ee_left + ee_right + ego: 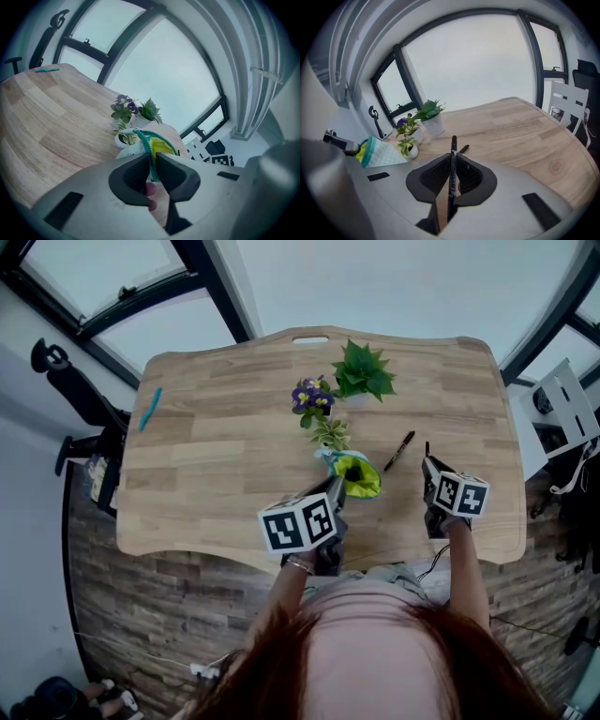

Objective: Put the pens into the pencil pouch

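Zipper edge of the pencil pouch (358, 474) is pinched between the nearly closed jaws of the left gripper (152, 160). This props the mouth up and open so the yellow lining shows, seemingly to give a clear target. To the right of the pouch, the right gripper (453, 161) has its jaws clamped on a black marker pen (453, 145). The pen stands upright, pointing away from the hand, a pose that should let it slide lengthwise into the opening. A second black pen (399, 450) lies on the table (216, 456) just right of the pouch, and a teal pen (150, 409) lies far to its left, both not yet collected. Potted plants (331, 434) stand just behind the pouch, so the approach probably has to come from the near side.
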Action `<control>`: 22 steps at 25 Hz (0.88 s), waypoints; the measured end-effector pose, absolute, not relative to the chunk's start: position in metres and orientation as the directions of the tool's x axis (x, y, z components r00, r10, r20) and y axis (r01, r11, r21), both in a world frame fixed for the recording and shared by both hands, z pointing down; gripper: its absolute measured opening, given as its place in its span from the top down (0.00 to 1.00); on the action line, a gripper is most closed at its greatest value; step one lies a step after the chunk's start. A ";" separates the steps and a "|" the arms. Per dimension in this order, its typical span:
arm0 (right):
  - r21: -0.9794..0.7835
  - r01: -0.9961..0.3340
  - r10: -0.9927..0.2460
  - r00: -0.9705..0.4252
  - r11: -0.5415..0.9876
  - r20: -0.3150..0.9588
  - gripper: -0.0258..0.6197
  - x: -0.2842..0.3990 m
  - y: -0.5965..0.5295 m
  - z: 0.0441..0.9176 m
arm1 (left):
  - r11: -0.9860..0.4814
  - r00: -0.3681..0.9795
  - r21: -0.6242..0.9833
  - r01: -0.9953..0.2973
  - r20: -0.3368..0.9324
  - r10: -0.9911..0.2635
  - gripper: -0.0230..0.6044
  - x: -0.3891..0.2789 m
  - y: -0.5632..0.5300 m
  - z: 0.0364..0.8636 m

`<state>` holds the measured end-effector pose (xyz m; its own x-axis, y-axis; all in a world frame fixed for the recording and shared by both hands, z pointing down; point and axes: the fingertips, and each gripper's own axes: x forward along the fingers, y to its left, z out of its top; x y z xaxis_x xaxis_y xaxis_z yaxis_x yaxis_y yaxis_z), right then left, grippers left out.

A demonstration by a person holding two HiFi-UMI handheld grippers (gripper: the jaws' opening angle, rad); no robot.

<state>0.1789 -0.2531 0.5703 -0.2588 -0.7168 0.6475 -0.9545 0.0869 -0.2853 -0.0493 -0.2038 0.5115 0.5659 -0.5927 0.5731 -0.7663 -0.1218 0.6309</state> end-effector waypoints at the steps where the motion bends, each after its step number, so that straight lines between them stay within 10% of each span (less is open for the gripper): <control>1: -0.294 -0.951 -0.728 -0.268 0.096 0.631 0.91 0.175 -0.254 0.564 | -0.122 0.565 0.632 -0.765 0.569 -0.597 0.91 -0.050 -0.205 0.510; 22: -0.541 -0.773 -0.862 -0.481 0.331 0.160 0.91 0.105 -0.255 0.454 | -0.129 0.563 0.644 -0.754 0.533 -0.632 0.93 -0.051 -0.199 0.499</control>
<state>0.1051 -0.2552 0.4539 -0.4814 -0.8618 0.1600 -0.7729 0.3312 -0.5413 -0.0510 -0.1994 0.4994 0.5633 -0.6316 0.5327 -0.7539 -0.1289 0.6443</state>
